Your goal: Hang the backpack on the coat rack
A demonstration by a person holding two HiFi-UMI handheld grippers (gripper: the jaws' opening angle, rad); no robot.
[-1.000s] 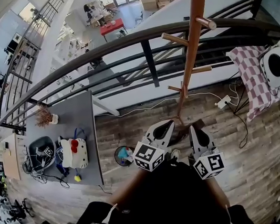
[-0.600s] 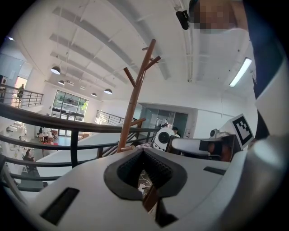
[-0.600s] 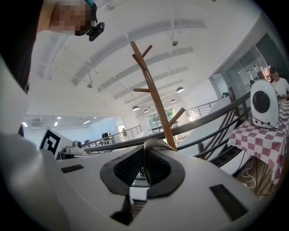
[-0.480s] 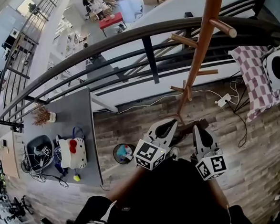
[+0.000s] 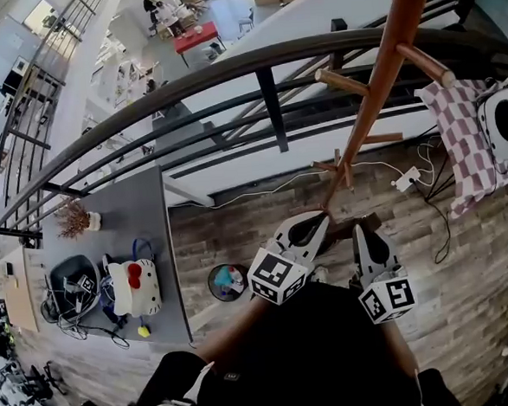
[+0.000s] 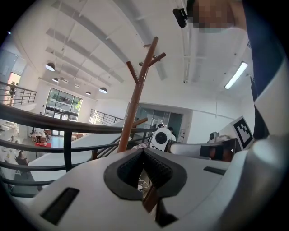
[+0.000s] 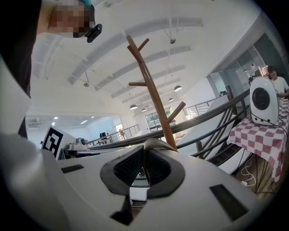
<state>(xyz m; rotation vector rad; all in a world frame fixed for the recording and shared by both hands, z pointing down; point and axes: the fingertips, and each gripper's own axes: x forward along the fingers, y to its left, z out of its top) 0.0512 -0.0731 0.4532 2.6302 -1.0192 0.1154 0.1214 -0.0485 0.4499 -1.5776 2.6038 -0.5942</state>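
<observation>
Bright, even daylight indoors; strong fisheye bend in all three views.
Light comes from tall windows (image 6: 63, 100) and ceiling lamps (image 6: 50, 66); a strip light (image 6: 238, 75) glares white. The railing (image 5: 255, 60) bows across the head view, the gripper views go black at the corners, and the near body of the right gripper (image 7: 143, 152) is soft, like the strap (image 7: 157, 143) pinched at its tips.

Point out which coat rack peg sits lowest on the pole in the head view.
The short peg jutting left, nearest the wooden floor. The other pegs of the coat rack branch off higher up the pole and look larger.
</observation>
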